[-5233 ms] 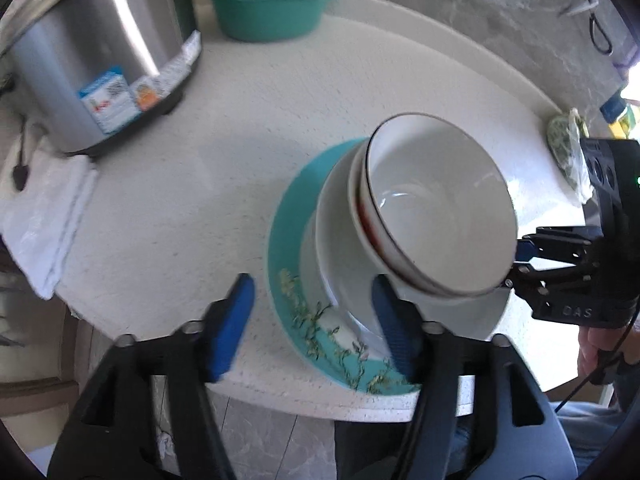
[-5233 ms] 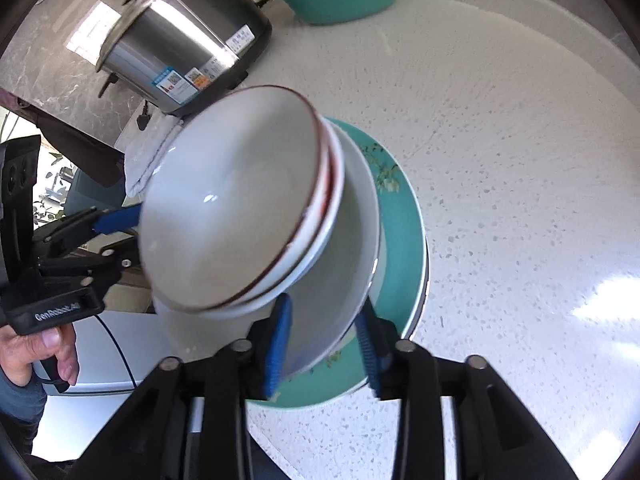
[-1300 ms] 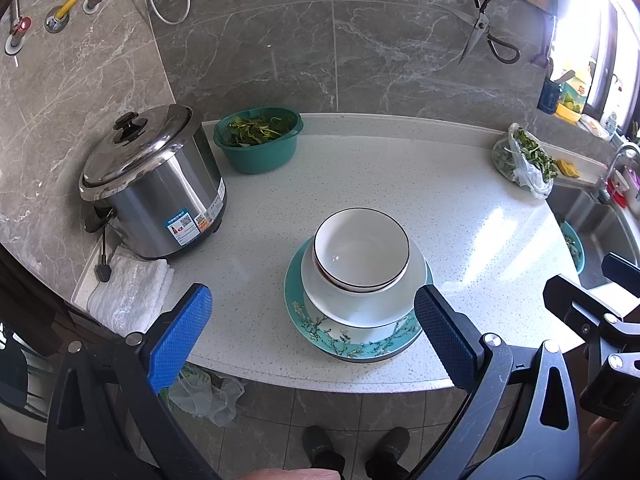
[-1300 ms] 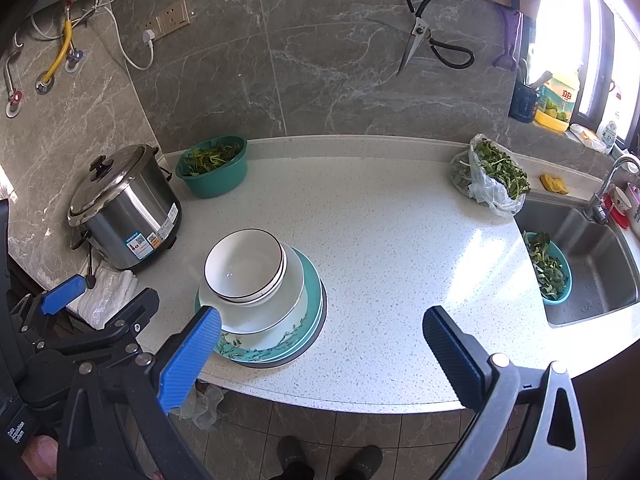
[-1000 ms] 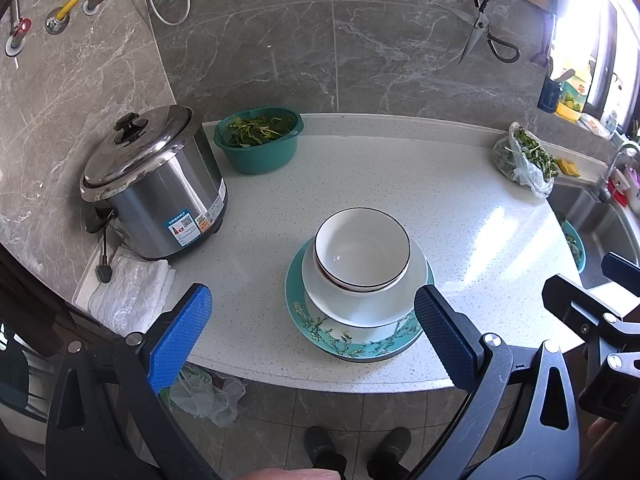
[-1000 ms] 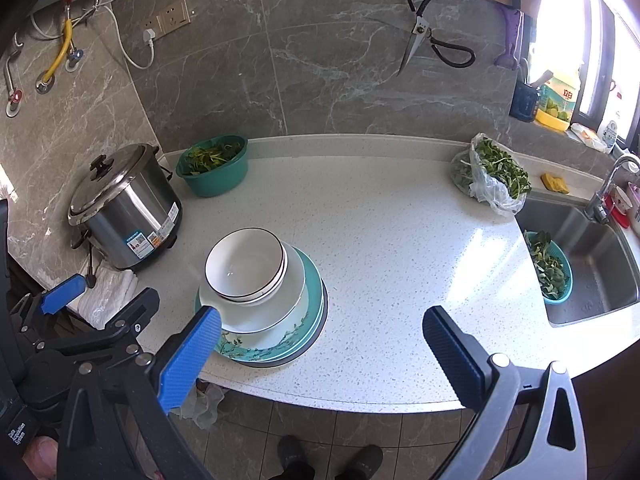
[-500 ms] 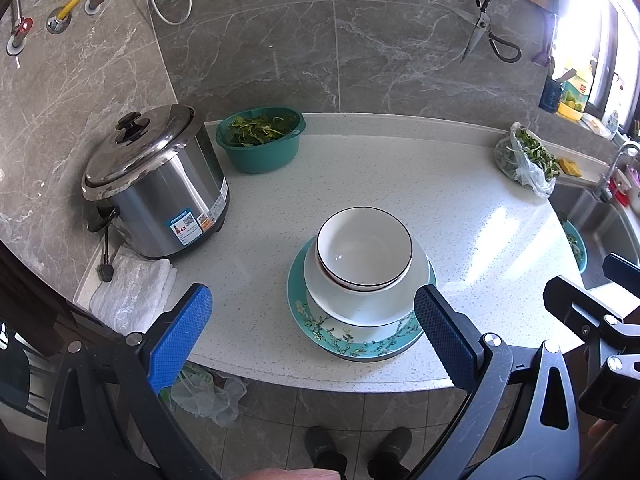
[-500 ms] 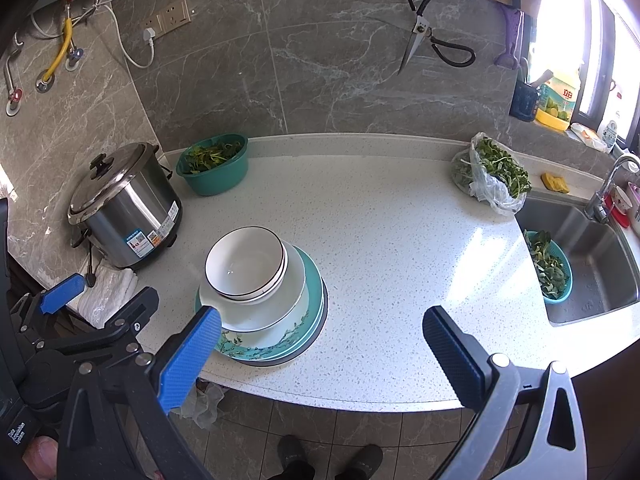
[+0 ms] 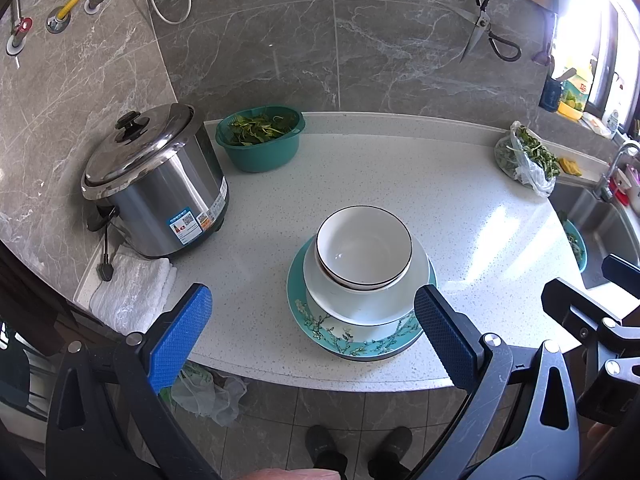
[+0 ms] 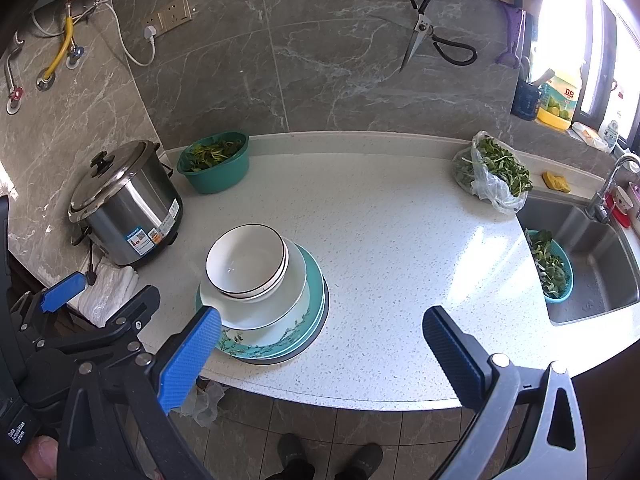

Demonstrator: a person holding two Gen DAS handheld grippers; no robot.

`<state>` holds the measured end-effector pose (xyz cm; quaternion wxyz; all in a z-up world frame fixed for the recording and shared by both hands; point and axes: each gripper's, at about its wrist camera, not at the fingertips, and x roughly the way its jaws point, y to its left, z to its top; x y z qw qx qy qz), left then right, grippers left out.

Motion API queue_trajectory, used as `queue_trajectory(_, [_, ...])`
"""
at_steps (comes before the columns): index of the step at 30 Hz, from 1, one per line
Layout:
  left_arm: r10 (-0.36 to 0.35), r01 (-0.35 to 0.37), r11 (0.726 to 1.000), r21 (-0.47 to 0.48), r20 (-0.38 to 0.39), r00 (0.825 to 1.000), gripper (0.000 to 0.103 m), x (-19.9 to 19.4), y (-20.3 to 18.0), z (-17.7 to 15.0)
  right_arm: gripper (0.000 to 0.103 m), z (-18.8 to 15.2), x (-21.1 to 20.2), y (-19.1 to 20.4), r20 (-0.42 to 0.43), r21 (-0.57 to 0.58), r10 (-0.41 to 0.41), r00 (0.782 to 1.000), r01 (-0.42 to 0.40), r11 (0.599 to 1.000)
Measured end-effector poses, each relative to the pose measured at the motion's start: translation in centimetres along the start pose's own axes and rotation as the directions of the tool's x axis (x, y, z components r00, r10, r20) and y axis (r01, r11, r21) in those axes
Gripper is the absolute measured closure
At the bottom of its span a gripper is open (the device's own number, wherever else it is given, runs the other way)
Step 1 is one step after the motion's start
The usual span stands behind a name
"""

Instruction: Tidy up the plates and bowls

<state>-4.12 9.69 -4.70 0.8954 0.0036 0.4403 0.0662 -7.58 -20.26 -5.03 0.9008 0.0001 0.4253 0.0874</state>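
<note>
The bowls (image 9: 363, 250) sit stacked on the plates (image 9: 360, 340) near the counter's front edge. Both claws, left (image 9: 312, 336) and right (image 10: 320, 356), hang wide open, empty, just in front; the left is nearer.

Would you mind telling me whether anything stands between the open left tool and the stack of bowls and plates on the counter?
Nothing visible does. The left tool hangs open off the counter's front edge, and only bare counter lies between it and the stack. The rice cooker and folded towel sit off to the left.
</note>
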Motion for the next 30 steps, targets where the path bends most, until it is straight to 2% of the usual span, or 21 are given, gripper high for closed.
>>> queue_trajectory(30, [-0.014,0.014,1.000,0.007,0.002,1.000,0.000,0.81,-0.18,0.59,0.000,0.12,0.12,-0.28,-0.004,-0.002,0.004,1.000,-0.004,1.000])
